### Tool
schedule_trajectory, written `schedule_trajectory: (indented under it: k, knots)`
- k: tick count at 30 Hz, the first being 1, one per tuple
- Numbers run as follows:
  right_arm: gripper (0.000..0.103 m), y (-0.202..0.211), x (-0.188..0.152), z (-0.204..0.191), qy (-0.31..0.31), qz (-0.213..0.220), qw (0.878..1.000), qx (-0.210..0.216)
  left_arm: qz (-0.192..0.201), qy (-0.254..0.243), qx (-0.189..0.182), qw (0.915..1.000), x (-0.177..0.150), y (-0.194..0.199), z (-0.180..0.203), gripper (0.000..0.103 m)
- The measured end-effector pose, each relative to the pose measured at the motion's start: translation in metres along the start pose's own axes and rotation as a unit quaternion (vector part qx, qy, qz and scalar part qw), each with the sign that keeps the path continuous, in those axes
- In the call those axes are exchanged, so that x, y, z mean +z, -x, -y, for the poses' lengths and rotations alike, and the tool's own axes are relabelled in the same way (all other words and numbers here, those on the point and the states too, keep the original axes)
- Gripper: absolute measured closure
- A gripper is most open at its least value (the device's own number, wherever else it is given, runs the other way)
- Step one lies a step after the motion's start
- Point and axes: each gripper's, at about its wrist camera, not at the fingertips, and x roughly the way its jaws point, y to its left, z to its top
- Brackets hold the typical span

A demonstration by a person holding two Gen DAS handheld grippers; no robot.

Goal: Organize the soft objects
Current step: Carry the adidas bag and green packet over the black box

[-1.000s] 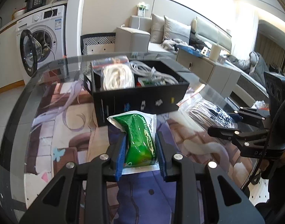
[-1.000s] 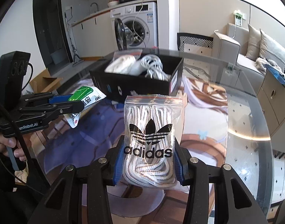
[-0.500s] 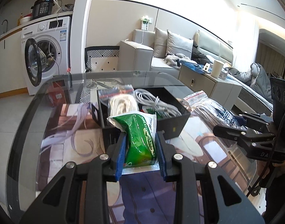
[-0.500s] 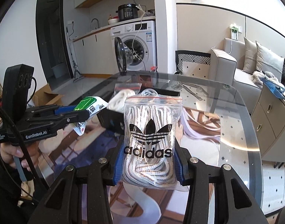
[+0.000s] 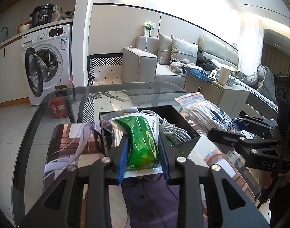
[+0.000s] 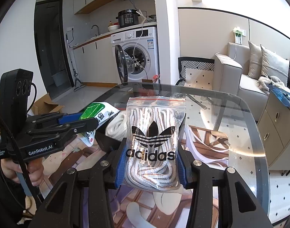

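1. The left gripper [image 5: 143, 148] was pinching a green packet [image 5: 143, 142] w/ white edges, low in the middle of the left view. The blue pads pressed both its sides.
2. The right gripper [image 6: 150, 161] was pinching a clear zip bag of striped shoelaces [image 6: 154, 140] w/ a black adidas logo, in the middle of the right view. The pads squeezed it from both sides.
3. A black box [image 5: 184, 131] sat on the glass table [image 5: 40, 114], just past the green packet in the left view.
4. Already in the box: a white rope coil [image 6: 116, 127] and a bunch of gray cables [image 5: 171, 129]. A 3rd bag w/ a red strip peeked out at the box's back left, too hidden to name.
5. So I think the job was partly done. Some soft things were in the box; two more were up in the air, near it.
6. Left to do, prob.: bring each bag over the box and let go.
7. The box looked pretty full, so the shoelace bag may sit on top of the cables.
8. I saw no other loose soft things on the table, but the grippers hid part of it.
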Motion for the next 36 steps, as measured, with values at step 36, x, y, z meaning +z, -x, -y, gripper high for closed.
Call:
schedule_trajectory:
  k: [36]
  knots:
    - [0.058,-0.085,0.02,0.003,0.02,-0.032,0.999,0.005,-0.019,-0.001,0.019,0.9996,0.016,-0.059,-0.017,0.074]
